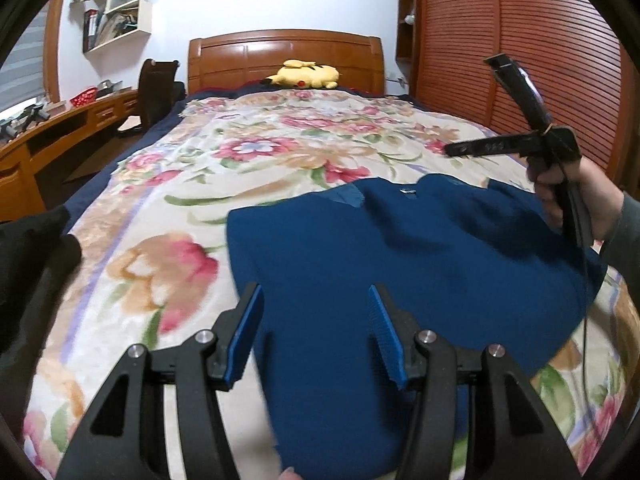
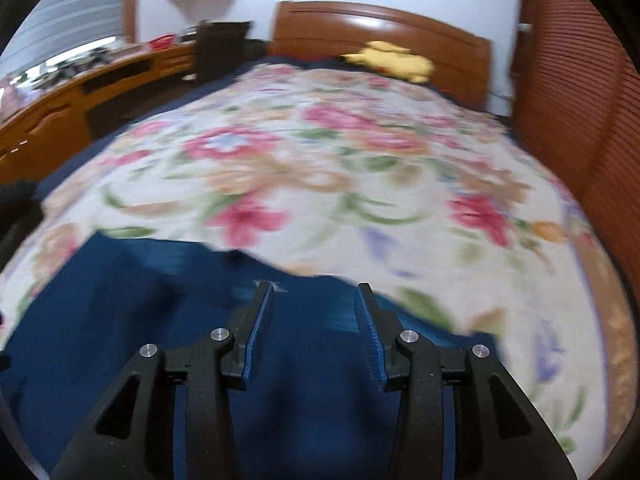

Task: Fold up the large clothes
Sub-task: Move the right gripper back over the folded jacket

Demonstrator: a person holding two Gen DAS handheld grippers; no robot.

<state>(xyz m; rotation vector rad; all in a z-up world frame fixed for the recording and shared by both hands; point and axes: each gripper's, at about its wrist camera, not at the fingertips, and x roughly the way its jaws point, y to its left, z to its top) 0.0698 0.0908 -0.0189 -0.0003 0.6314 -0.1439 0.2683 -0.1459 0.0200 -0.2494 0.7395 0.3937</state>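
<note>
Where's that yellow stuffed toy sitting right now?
The yellow plush toy lies at the far end of the bed, against the wooden headboard, beyond the floral blanket; in the left wrist view it sits top centre.

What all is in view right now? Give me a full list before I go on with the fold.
garment: one, dark blue, lying partly folded on the near end of the bed
blanket: one, cream with pink flowers, covering the bed
plush toy: one, yellow, at the head of the bed
headboard: one, brown wood, far end of the bed
desk: one, brown wood, along the left wall
chair: one, dark, at the desk beside the bed
wall shelves: white, upper left, holding books
slatted doors: reddish brown, right of the bed
left gripper: black with blue pads, open over the garment
right gripper: black with blue pads, open, nothing between them
right hand: one, grey sleeve, holding the gripper's handle
</note>
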